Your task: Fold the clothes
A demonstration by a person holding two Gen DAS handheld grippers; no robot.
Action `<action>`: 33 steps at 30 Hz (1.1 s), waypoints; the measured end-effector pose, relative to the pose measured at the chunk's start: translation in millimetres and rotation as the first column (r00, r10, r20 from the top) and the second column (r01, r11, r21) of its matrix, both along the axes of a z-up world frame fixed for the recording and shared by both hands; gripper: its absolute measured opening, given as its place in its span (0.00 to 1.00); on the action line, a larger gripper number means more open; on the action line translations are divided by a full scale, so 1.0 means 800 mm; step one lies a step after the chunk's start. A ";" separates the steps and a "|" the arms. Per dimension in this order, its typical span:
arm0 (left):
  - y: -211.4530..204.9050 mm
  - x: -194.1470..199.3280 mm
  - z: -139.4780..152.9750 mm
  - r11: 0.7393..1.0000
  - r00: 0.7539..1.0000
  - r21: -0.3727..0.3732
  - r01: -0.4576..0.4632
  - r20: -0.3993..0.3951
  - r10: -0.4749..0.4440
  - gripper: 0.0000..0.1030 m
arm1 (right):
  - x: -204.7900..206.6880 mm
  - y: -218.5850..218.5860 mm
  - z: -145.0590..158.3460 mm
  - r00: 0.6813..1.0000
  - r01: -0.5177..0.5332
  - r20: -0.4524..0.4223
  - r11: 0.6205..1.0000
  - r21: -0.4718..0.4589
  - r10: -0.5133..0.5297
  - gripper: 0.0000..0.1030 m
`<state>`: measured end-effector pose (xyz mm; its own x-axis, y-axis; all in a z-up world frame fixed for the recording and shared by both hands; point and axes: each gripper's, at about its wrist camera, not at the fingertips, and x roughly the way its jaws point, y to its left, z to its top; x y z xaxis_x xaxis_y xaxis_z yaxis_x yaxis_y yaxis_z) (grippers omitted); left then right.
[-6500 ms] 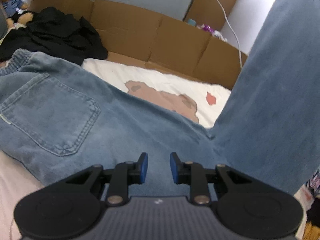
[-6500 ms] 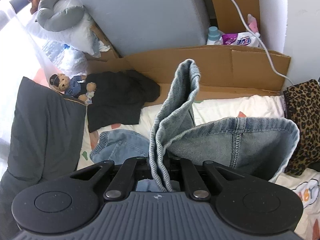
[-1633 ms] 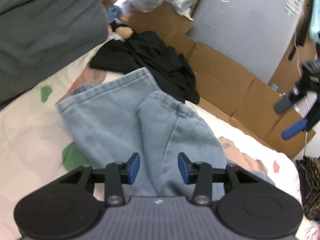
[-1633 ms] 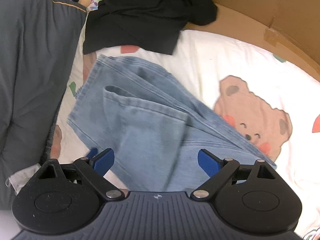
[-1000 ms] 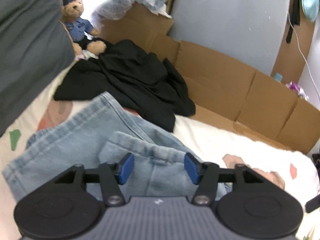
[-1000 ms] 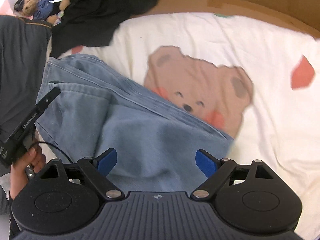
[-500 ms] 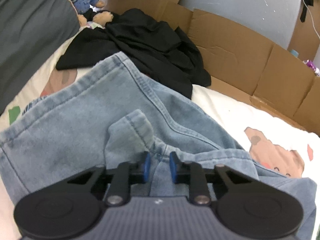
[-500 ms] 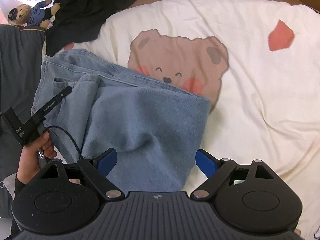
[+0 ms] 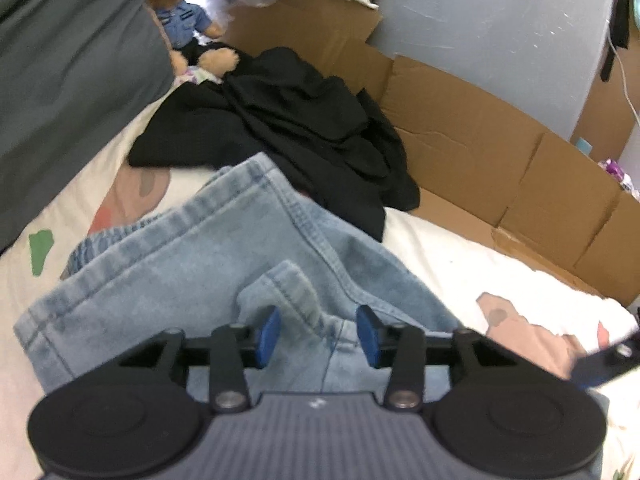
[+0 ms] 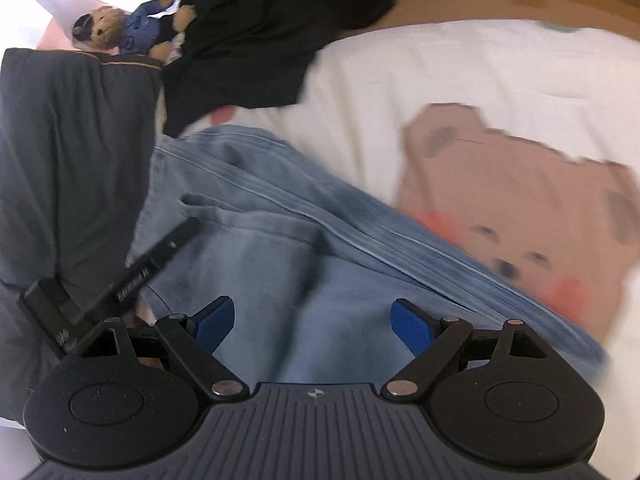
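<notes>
Left wrist view: light blue jeans [image 9: 208, 264] lie folded in layers on a bed sheet [image 9: 452, 248] w/ cartoon prints, filling the lower centre of the frame. A small raised fold of denim pokes up at bottom centre, right betw. the blue pads of the left tongs [image 9: 318, 334]. The tongs are spread partway, pads either side of that fold but not pressing it; whether a pad brushes the cloth can't be told. Likely the fold stands up because the layers beneath bunch it. Upper centre: a crumpled black garment [image 9: 296, 128], just beyond the jeans' hem and touching it. Upper left: a teddy bear [image 9: 184, 12] in a blue uniform, beside a dark grey cushion [image 9: 68, 80]. Brown cardboard [image 9: 500, 160] lines the far edge, prob. as a barrier along the bed. Right wrist view: same jeans [image 10: 256, 248] seen from above, running from centre left to lower right, stacked in overlapping layers, so at least one fold is in place; image is motion-blurred. Right tongs [image 10: 310, 324] are spread wide above the denim, holding nothing. At lower left, the other tool's black handle [image 10: 132, 276] reaches onto the jeans. A bear print [image 10: 520, 232] on the sheet fills the right side; black garment and teddy sit at the top left.
</notes>
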<state>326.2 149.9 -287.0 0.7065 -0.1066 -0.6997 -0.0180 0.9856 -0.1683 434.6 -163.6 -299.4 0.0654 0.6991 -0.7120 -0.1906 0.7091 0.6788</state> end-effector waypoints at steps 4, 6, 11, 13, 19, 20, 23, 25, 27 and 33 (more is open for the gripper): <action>-0.002 0.002 0.004 1.000 1.000 0.008 0.019 0.000 -0.019 0.52 | 0.023 0.037 -0.026 0.999 0.009 -0.032 0.999 0.034 -0.008 0.87; -0.005 0.004 -0.005 0.999 0.999 0.024 0.037 -0.026 -0.037 0.53 | 0.027 0.051 -0.038 0.999 -0.008 -0.053 0.999 0.040 0.011 0.84; -0.018 0.012 -0.026 0.993 0.992 0.079 0.086 -0.094 -0.079 0.58 | 0.021 0.050 -0.052 0.996 0.021 -0.087 0.995 0.101 -0.012 0.78; -0.022 0.017 -0.034 0.992 0.990 0.090 0.087 -0.121 -0.076 0.57 | 0.017 0.047 -0.057 0.995 0.039 -0.100 0.991 0.128 -0.026 0.78; -0.031 0.015 -0.039 0.982 0.981 0.140 0.127 -0.163 -0.104 0.15 | 0.008 0.038 -0.068 0.989 0.084 -0.133 0.977 0.196 -0.058 0.78; -0.029 0.015 -0.037 0.983 0.980 0.133 0.126 -0.168 -0.103 0.13 | 0.008 0.037 -0.069 0.989 0.086 -0.134 0.976 0.198 -0.060 0.78; -0.028 0.014 -0.027 0.983 0.981 0.138 0.122 -0.165 -0.099 0.04 | 0.008 0.034 -0.069 0.989 0.091 -0.137 0.974 0.206 -0.063 0.77; -0.026 0.008 -0.014 0.983 0.985 0.140 0.117 -0.143 -0.097 0.03 | 0.009 0.032 -0.069 0.988 0.094 -0.138 0.973 0.211 -0.065 0.77; -0.021 0.000 0.002 0.986 0.989 0.131 0.107 -0.113 -0.092 0.03 | 0.010 0.032 -0.069 0.989 0.091 -0.135 0.973 0.214 -0.063 0.77; -0.002 -0.028 0.052 0.993 0.998 0.107 0.055 -0.034 -0.052 0.02 | 0.012 0.032 -0.066 0.990 0.080 -0.129 0.970 0.230 -0.051 0.77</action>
